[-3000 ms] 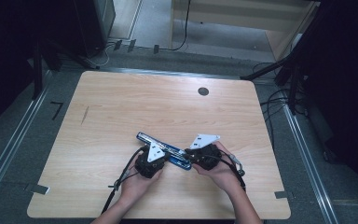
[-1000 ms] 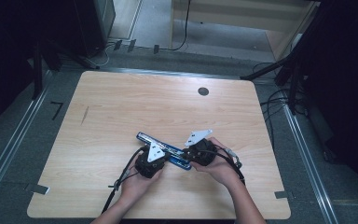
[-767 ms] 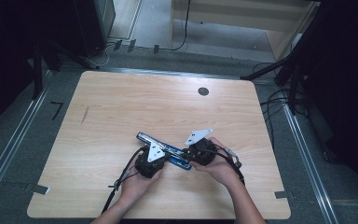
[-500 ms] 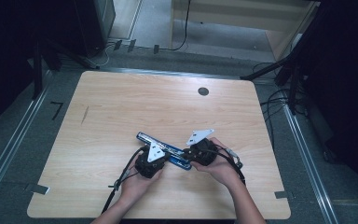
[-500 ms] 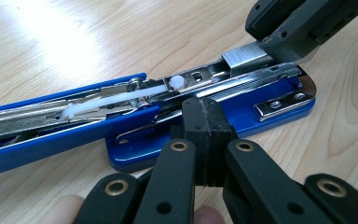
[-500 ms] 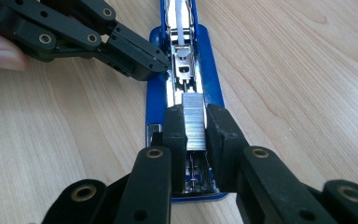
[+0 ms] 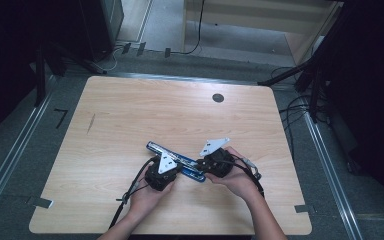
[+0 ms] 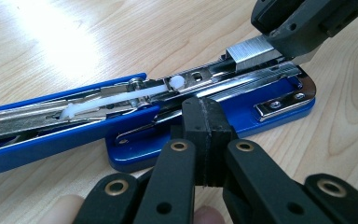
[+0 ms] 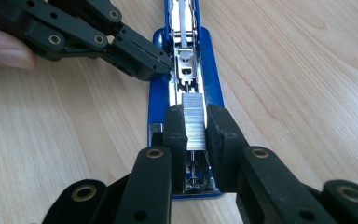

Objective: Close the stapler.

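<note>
Here the right gripper clamps a staple strip over the open blue stapler's channel, running toward twelve o'clock; the closed left gripper steadies the stapler at ten o'clock.

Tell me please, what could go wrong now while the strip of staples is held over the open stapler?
1. The right gripper pinches the staple strip by its sides; a hard squeeze might break it, or it may slip out.
2. The strip sits above the metal channel of the blue stapler; if tilted, it could jam instead of seating.
3. The shut left gripper presses only one edge of the stapler, so the stapler might slide on the table.
</note>
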### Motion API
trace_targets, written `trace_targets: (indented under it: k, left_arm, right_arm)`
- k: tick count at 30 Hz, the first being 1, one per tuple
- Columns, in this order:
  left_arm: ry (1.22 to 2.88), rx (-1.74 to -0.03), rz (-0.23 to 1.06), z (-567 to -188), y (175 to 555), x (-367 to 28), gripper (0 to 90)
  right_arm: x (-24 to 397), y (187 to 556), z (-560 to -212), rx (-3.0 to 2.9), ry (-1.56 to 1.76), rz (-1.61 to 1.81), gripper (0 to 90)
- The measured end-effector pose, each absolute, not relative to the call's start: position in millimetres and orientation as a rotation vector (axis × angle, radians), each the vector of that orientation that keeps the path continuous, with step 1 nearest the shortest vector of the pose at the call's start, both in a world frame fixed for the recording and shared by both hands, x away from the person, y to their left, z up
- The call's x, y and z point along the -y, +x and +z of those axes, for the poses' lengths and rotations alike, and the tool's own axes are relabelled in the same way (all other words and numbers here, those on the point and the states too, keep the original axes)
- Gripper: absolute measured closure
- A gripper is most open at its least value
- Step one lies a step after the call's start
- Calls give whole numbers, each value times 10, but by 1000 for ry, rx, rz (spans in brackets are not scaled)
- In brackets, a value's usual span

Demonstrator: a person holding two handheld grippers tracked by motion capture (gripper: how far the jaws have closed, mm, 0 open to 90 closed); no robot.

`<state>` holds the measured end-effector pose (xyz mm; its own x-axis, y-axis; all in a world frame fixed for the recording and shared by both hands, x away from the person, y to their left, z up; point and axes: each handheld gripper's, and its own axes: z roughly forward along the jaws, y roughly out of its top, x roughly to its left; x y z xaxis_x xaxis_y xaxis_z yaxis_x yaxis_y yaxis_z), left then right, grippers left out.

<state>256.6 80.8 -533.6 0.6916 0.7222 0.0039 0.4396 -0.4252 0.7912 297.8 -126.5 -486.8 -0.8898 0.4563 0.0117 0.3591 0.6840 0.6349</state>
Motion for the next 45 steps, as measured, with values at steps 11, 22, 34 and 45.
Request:
trace_targets:
  k: [11, 22, 34, 45]
  left_arm:
    - [2085, -887, 442, -5336, 2566, -808, 900]
    - [2085, -887, 441, -5336, 2565, -807, 900]
    - [2086, -886, 445, -5336, 2564, -806, 900]
    - [2086, -886, 443, -5335, 2565, -806, 900]
  right_arm:
    - [1257, 2962, -4856, -2750, 658, 974, 798]
    - [1250, 2977, -4846, -2756, 692, 956, 798]
    - [1236, 2955, -4827, -2758, 688, 963, 798]
    - [1240, 2975, -4848, -2765, 702, 954, 798]
